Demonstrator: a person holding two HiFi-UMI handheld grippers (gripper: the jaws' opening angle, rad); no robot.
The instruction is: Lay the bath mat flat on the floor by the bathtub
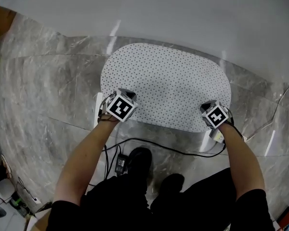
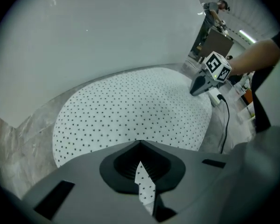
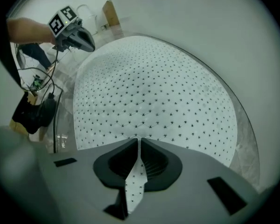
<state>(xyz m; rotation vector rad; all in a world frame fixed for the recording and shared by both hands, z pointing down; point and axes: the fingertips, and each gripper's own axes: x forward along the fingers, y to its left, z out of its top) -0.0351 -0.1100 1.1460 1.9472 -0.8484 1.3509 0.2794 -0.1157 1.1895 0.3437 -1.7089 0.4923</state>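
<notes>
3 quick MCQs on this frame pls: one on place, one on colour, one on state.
1. Where is the bath mat?
A) in the tub
B) on the floor beside the bathtub
C) draped over an arm

2. Mat pattern?
A) white with small dark dots
B) plain blue
C) red stripes

3. Left gripper?
A) open above the mat
B) shut on a cable
C) shut on the mat's edge

Answers:
1 B, the mat is spread on grey marble next to the white tub.
2 A, the dots show in every view.
3 C, a fold of dotted mat is pinched between its fingers.
</notes>
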